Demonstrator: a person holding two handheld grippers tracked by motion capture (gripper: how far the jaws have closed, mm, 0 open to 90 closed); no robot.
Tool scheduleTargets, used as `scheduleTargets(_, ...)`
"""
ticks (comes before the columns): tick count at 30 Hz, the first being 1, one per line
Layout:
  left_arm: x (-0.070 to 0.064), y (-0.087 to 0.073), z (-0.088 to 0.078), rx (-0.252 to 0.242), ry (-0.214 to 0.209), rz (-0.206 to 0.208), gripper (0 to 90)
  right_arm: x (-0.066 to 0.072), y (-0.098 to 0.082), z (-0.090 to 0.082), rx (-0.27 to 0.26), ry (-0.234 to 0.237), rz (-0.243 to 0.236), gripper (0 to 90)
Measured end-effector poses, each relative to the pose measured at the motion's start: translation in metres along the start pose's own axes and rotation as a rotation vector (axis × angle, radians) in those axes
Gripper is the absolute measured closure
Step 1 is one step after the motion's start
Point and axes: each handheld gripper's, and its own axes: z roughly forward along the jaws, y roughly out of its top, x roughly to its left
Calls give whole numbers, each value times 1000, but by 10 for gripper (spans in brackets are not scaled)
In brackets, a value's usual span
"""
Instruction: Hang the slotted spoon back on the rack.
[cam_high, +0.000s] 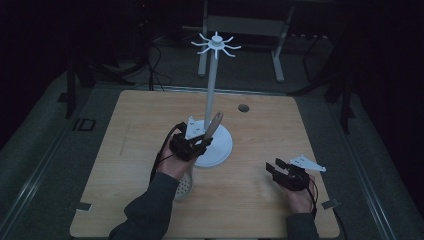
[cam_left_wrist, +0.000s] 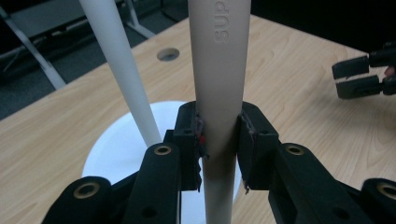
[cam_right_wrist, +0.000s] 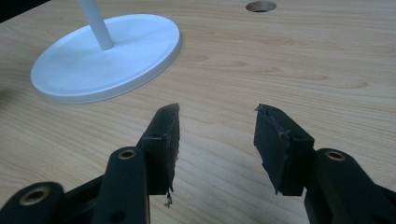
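A white stand has a tall pole (cam_high: 211, 85) rising from a round base (cam_high: 222, 147), with a ring of hooks (cam_high: 216, 45) at its top. My left gripper (cam_high: 200, 144) is just left of the pole, over the base's edge, shut on the beige handle (cam_high: 214, 125) of a utensil. The handle points up and away. The utensil's white perforated head (cam_high: 182, 187) hangs low beside the forearm. In the left gripper view both pads clamp the handle (cam_left_wrist: 219, 56), with the pole (cam_left_wrist: 122, 70) behind at left. My right gripper (cam_high: 275, 167) rests open near the table's front right, its jaws (cam_right_wrist: 217, 123) holding nothing.
The wooden table (cam_high: 140, 130) has a round cable hole (cam_high: 243, 107) behind the stand. Bare wood lies between the stand base (cam_right_wrist: 107, 51) and my right gripper. A grey frame with legs (cam_high: 277, 55) stands on the dark floor beyond the table's far edge.
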Motion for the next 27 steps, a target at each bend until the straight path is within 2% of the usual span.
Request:
scheduleTargets(7,1,6,-7,-52,17,6,719,0,0,0,0,0,0,500)
scheduleTargets(12,2,11,-11,-87,42,-9,720,-1,0,0,3,-1,2,500)
scheduleTargets(21,3,17,-13,-103,67,-16,720,-1,-1,0,5,-3,4,500)
scheduleTargets(27,2,23,-16,-134,82,-19,720,-1,-1,0,4,-4,8,494)
